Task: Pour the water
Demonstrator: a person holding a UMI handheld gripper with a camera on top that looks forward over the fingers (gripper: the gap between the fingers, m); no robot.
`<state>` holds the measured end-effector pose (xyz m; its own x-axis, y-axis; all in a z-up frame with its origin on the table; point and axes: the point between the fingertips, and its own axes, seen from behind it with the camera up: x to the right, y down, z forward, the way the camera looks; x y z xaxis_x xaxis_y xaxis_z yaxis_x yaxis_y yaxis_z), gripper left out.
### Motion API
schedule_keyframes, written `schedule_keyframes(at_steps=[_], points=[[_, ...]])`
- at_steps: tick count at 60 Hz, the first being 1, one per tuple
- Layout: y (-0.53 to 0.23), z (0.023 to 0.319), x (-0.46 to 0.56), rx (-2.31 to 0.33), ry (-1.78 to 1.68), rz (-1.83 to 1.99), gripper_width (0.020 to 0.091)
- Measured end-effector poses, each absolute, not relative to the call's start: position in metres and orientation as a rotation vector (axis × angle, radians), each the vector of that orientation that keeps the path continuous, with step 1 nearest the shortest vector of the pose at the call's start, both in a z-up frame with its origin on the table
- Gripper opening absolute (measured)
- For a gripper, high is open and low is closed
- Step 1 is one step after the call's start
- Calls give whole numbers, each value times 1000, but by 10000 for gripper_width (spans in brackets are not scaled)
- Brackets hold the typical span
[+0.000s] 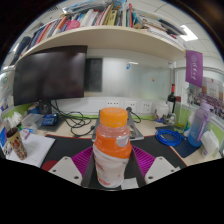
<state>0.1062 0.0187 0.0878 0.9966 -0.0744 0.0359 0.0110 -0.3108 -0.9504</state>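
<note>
your gripper [112,165] has its two fingers closed in on an orange bottle [112,148], magenta pads [144,160] pressing its sides, one on each side, no gap visible. the bottle stands upright between the fingers, orange cap [113,117] on top, pale label band around the middle with print too small to read. body looks orange all the way down; you can't tell how much liquid is in it or whether the colour is the plastic or the contents. its base is hidden behind the fingers, so you can't tell if it rests on the tabletop [70,150] or hangs in the grip.

beyond the bottle, a dark monitor [50,75] stands toward the left on the tabletop, cables behind it by the wall. overhead, a shelf [100,38] carries a row of books [90,17]. off to the right, a blue dish-like container [169,138] sits on the tabletop, contents not readable, with a pale purple bottle [197,125] just beyond it and a dark bottle [174,100] farther back. a purple banner [193,68] hangs on the right. at far left, a small carton [16,146] lies on a white sheet [35,150].
</note>
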Motion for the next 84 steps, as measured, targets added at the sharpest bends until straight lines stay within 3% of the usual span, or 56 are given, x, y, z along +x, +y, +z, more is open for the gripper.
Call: schedule_keyframes(at_steps=[2, 10, 18, 24, 33, 42, 48, 60, 70, 84], points=[[23, 88, 102, -1872, 24, -71, 605], [29, 91, 100, -1841, -29, -69, 559], [30, 92, 99, -1806, -38, -55, 417], [31, 92, 97, -1796, -58, -54, 364], [36, 95, 94, -1787, -107, -125, 365], [38, 121, 70, -1790, -248, -305, 365], [34, 141, 39, -1801, -403, -450, 366], [29, 149, -36, -1777, -835, -752, 366], [28, 167, -91, -1592, -1166, -951, 368], [28, 165, -135, -1347, -1543, -1220, 375]])
